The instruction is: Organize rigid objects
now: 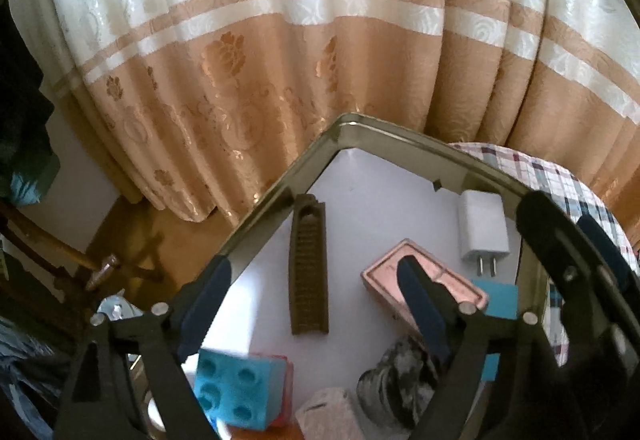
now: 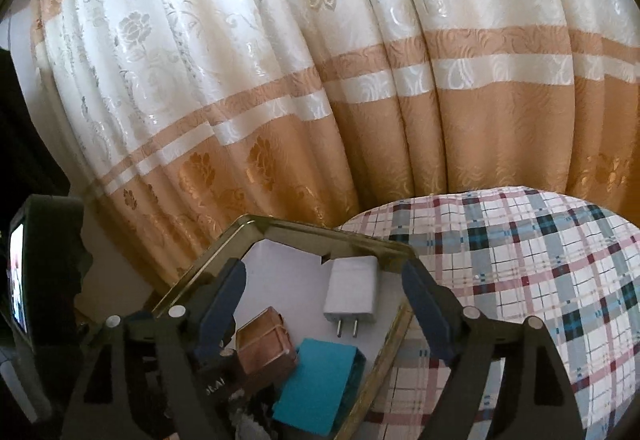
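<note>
A metal-rimmed tray (image 1: 280, 195) with a white floor holds a dark brown comb-like piece (image 1: 308, 272), a copper-pink box (image 1: 384, 276), a white charger plug (image 1: 482, 228), a cyan block (image 1: 498, 300), a blue studded brick (image 1: 236, 388) and a grey mottled cylinder (image 1: 396, 376). My left gripper (image 1: 314, 300) hangs open above them, gripping nothing, with its left finger over the rim. My right gripper (image 2: 324, 302) is open too and hovers over the charger (image 2: 352, 292), the copper box (image 2: 264, 340) and the cyan block (image 2: 316, 388) at the tray's (image 2: 208, 260) right edge.
A cream and tan curtain (image 1: 280, 59) hangs close behind the tray. Plaid cloth (image 2: 520, 280) lies to its right. One right-gripper finger (image 1: 552, 236) shows at the tray's right side. Wooden furniture (image 1: 60, 252) and brown floor lie to the left.
</note>
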